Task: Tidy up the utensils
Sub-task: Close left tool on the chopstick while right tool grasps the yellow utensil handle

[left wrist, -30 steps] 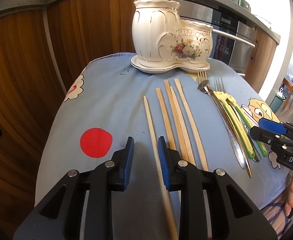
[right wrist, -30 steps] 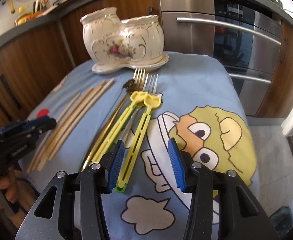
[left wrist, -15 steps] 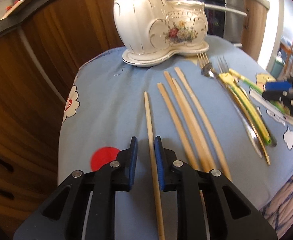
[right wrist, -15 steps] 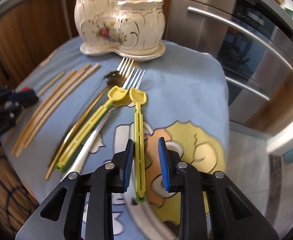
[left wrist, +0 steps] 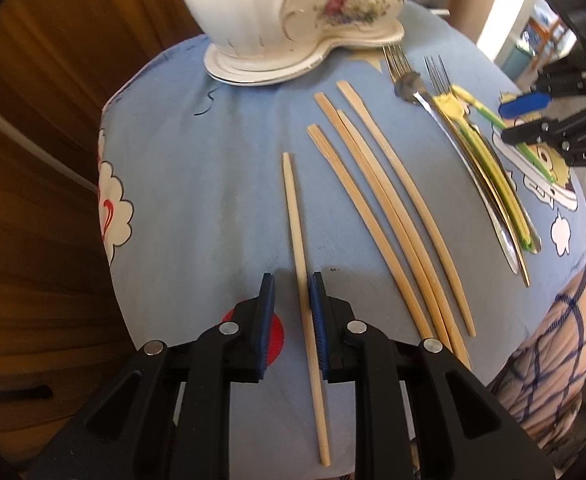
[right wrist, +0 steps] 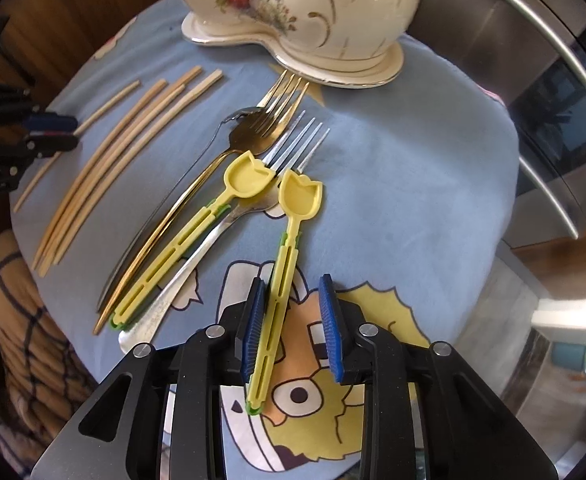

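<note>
bamboo chopstick [left wrist: 301, 256], nearest the ceramic holder's [left wrist: 293, 12] left side, lies between the left gripper's [left wrist: 291, 300] narrow jaws, not visibly pinched. in front of the holder, the right gripper [right wrist: 291, 320] has a yellow spoon [right wrist: 283, 268] handle against one pad, a gap at the other, after reopening slightly. both pickups look under way; next each needs firm closure and a lift toward the holder. the holder's openings are cut off.

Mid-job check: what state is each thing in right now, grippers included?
left gripper: open, straddling the lone chopstick lying flat.
right gripper: open, jaws have just been opening; yellow spoon handle between them, against one pad.
four other chopsticks: flat, side by side.
forks and second yellow spoon: lying overlapped.
ceramic holder: upright on its saucer.
</note>
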### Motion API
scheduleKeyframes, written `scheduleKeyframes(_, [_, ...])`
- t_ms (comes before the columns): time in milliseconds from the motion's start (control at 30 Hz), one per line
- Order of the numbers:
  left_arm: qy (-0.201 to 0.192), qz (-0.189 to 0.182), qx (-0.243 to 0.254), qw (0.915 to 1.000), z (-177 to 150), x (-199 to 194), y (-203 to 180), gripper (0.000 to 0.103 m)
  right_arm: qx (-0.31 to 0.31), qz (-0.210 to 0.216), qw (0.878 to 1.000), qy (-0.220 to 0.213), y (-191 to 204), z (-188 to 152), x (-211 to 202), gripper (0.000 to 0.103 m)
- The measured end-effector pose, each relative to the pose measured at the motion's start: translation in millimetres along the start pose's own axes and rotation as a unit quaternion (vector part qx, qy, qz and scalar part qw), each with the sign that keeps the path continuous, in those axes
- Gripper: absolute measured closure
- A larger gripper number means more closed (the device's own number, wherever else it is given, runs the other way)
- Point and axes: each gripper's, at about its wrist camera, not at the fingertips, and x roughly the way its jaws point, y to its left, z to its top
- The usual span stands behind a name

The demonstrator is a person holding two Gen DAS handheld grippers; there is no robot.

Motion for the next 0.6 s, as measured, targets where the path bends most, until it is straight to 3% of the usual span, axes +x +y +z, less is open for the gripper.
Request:
scheduleKeyframes(200, [0.017,0.023,0.041,0.9987,8.2,-3.0,-11.5,0.075,-0.025,-0.007,0.999,0.020,5.9,5.8,2.6,0.073])
scheduleKeyframes(333, [0.021,0.019,0.051,0.9983,0.2,-6.4,-11.0,0.075,-0.045,-0.003,0.999,0.014,13.7,1.1,-1.0,0.084])
scheduleKeyframes(500, [0.027,0.024,0.050,0.9981,0.6,-5.3,-10.3,0.096,-0.057,-0.008,0.998,0.007,17.3,-6.0,-5.7,0.092])
scheduleKeyframes(600, [0.027,0.034,0.054,0.9976,-3.7,-4.8,-11.2,0.098,-0.062,-0.019,0.998,0.003,16.1,-9.7,-6.9,0.092])
